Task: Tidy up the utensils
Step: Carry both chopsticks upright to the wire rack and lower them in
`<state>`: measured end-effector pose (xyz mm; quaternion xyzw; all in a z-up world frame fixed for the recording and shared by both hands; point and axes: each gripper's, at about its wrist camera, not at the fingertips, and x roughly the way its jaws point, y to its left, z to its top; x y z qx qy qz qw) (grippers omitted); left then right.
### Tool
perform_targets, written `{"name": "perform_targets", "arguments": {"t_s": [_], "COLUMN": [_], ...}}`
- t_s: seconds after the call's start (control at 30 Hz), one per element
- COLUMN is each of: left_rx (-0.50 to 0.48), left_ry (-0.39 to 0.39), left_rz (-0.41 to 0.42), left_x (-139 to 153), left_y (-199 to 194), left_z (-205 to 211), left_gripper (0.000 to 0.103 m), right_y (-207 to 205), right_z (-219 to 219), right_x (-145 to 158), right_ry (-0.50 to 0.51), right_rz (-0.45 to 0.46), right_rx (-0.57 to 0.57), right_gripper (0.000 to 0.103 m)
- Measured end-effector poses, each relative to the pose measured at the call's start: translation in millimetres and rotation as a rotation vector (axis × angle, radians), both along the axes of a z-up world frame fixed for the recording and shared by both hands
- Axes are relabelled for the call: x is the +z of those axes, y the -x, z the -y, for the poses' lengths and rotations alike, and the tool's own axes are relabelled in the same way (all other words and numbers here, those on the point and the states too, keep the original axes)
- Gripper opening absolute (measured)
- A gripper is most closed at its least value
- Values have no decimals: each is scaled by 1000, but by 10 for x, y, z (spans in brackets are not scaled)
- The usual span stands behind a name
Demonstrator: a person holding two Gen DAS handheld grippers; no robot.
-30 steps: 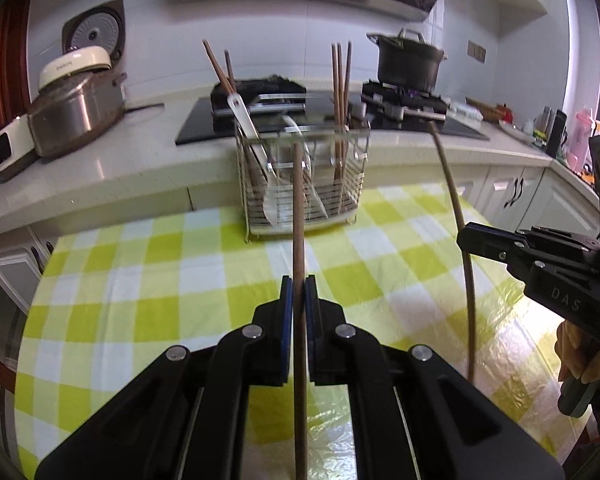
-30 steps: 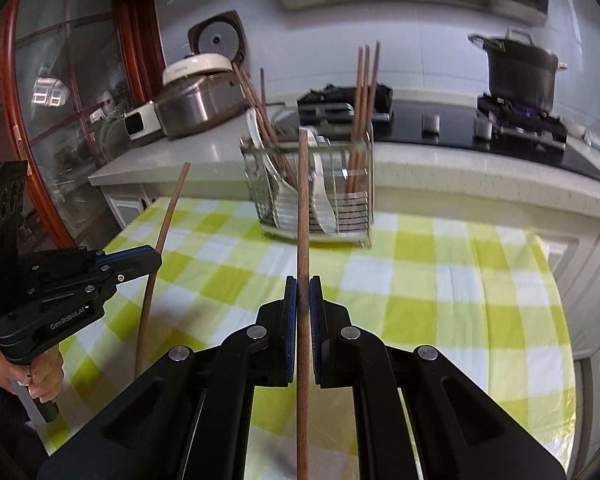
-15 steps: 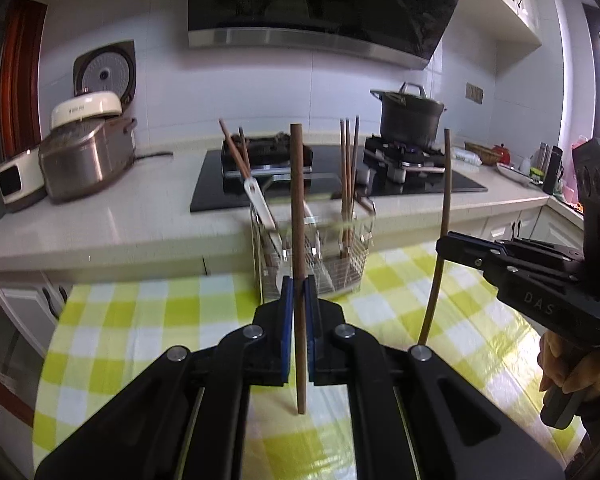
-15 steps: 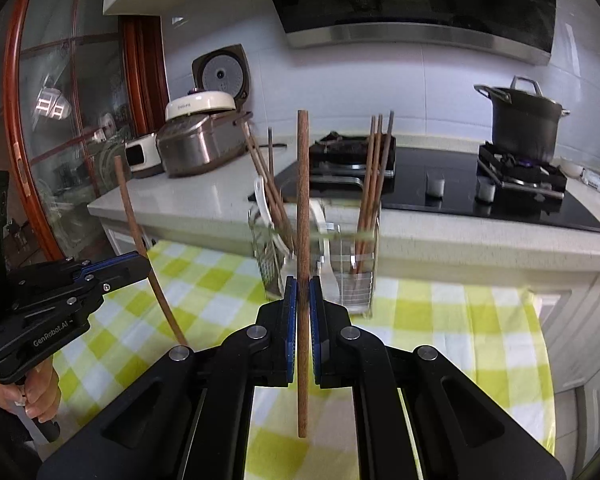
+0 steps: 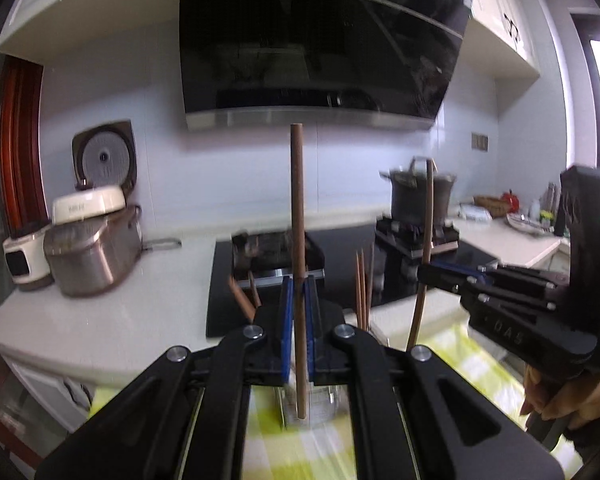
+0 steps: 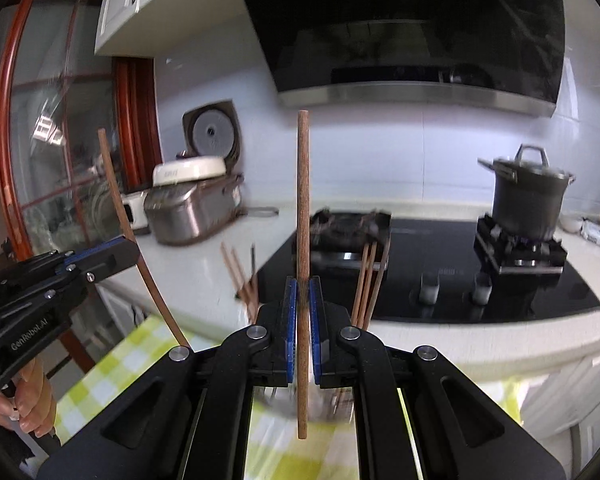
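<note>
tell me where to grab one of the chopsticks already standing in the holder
Take the right-hand bunch of chopsticks by the bare upper ends, coming straight down from above with the tool's fingers either side of one stick. They stand nearly upright and their lower parts are hidden behind the right tool, so only the tops are free. Both tools already hold a chopstick.

White tiled wall (image 5: 236,184) at 12 o'clock carries a black range hood (image 5: 320,48); red-framed glass door (image 6: 52,136) at 9 o'clock.
</note>
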<state>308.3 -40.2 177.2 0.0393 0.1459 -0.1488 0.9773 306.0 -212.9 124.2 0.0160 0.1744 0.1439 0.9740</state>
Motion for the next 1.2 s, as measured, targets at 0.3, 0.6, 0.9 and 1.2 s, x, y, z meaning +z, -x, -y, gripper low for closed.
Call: {"name": "perform_targets", "arguments": {"t_s": [0.3,0.6,0.9,1.2], "left_rx": [28,34,43,83], "left_ry": [100,110,77,67], "left_rz": [7,-102,-206,-205], "left_x": [117,-557,-1076,-1186], "left_y": [-629,-1013,-1210,-1129], "left_z": [86,84,128,75], "left_gripper": [5,5,7,38], "right_y": [-622,-911,-1049,-954], "right_z": [69,9,-136,-114], "right_x": [32,-536,-988,-1029], "right_ry": [-36,-30,42,39], "right_rz": [32,-19,-139,-130], "right_rx": [-22,9,41,7], "right_gripper": [7,7,8,45]}}
